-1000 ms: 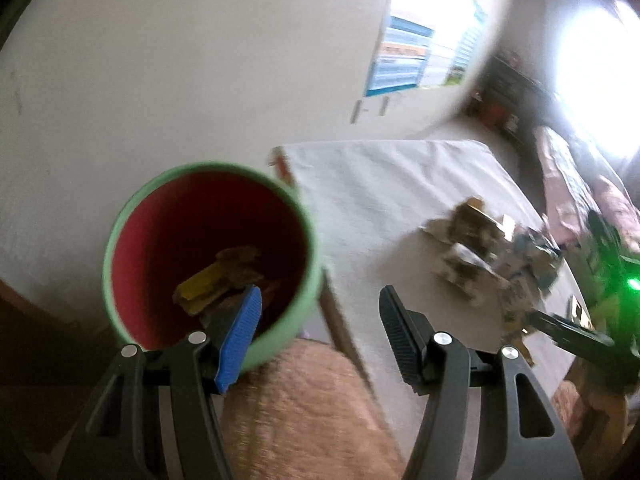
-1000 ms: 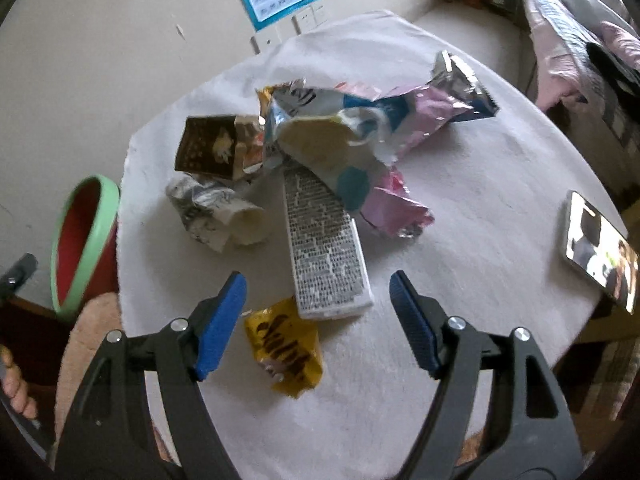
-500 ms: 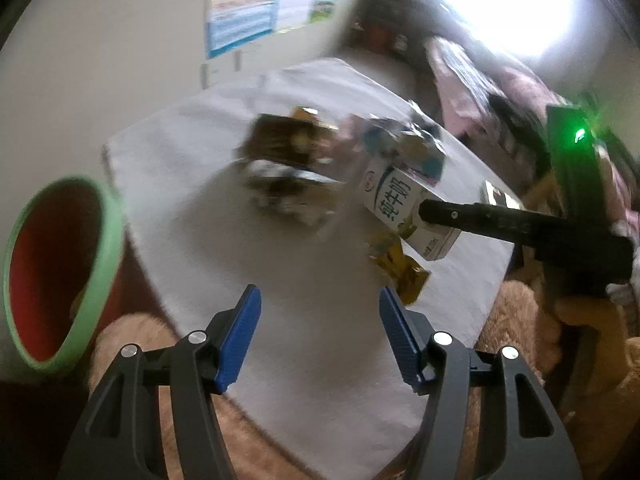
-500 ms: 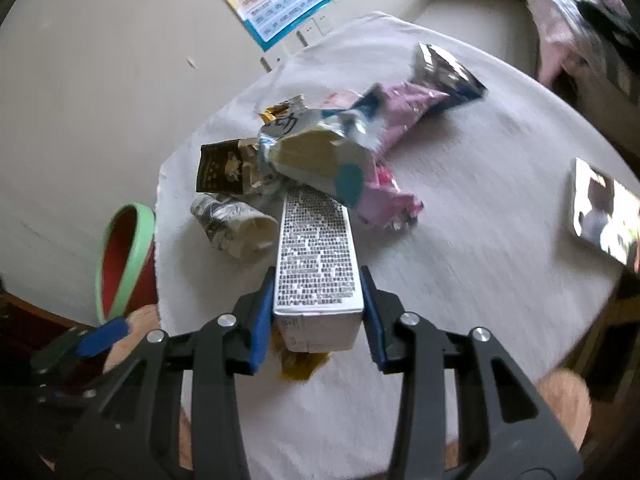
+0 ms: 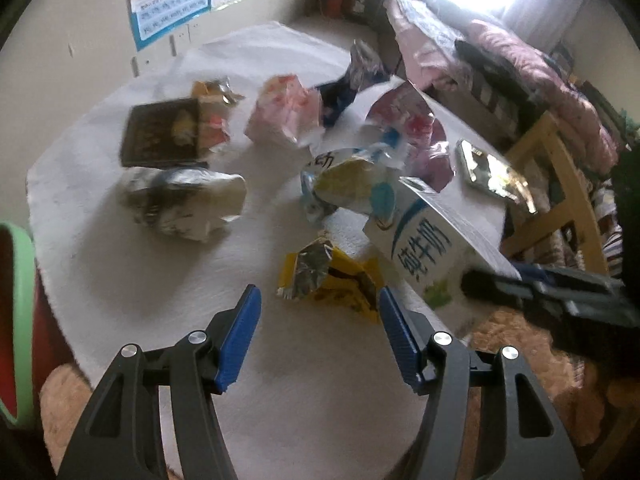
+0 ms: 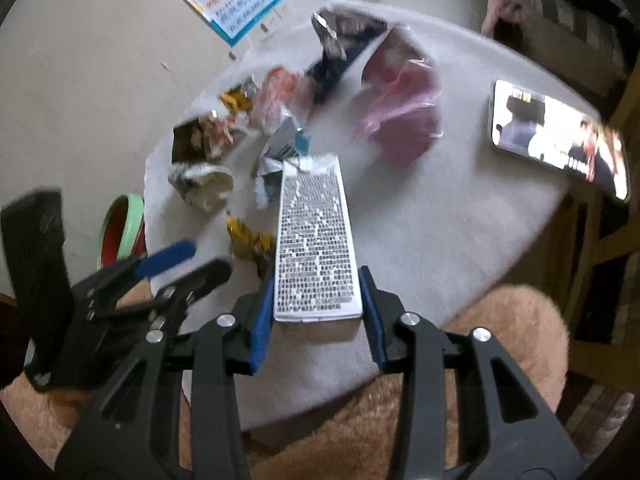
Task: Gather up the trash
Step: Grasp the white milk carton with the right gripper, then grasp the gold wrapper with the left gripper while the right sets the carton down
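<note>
**White-clothed counter, milk carton clamped in the right gripper**

White cloth is covering the counter [image 6: 460, 208], and the litter is lying scattered across it. The milk carton [image 6: 316, 248] is sitting between the blue pads of the right gripper [image 6: 318, 320], whose jaws have just been closing and are now pressing on both of its long sides; its far end is tilting out over the cloth. In the left wrist view the same carton [image 5: 424, 252] is showing its printed side at the right, just beyond a yellow wrapper [image 5: 332, 280].

The left gripper [image 5: 318, 340] is hanging above the near part of the counter with its jaws standing apart and nothing between them, the yellow wrapper lying just ahead of its pads. Farther out, a crumpled silver-and-black packet [image 5: 180, 204], a dark brown packet [image 5: 164, 140], a pink-and-white bag [image 5: 284, 114] and a pale yellow-and-blue bag [image 5: 352, 188] are lying near one another. A phone [image 6: 560, 140] is lying face up, well apart from the litter. A green-rimmed red bin [image 6: 120, 228] is standing beside the counter's left edge.
</note>
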